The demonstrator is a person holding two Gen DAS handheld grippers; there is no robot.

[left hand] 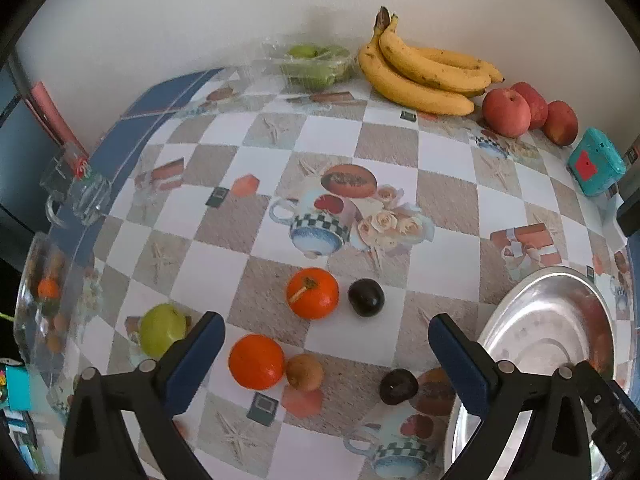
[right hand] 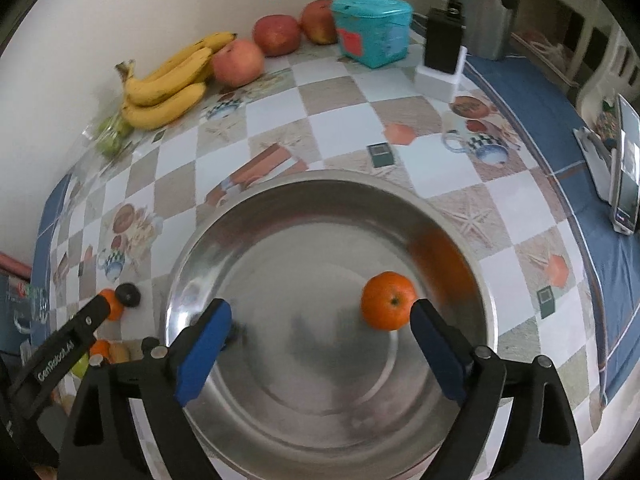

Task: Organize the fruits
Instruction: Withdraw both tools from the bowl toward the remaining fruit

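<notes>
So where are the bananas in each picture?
Left wrist view: the bananas lie at the top, right of centre, against the wall, with the red apples on their right.
Right wrist view: the bananas lie at the upper left, against the wall.
Shared landmark: the teal box stands just past the apples in both.

Steel bowl (left hand: 552, 344) cut off at the frame's lower right; bagged green fruit (left hand: 316, 62) blurred.
</notes>
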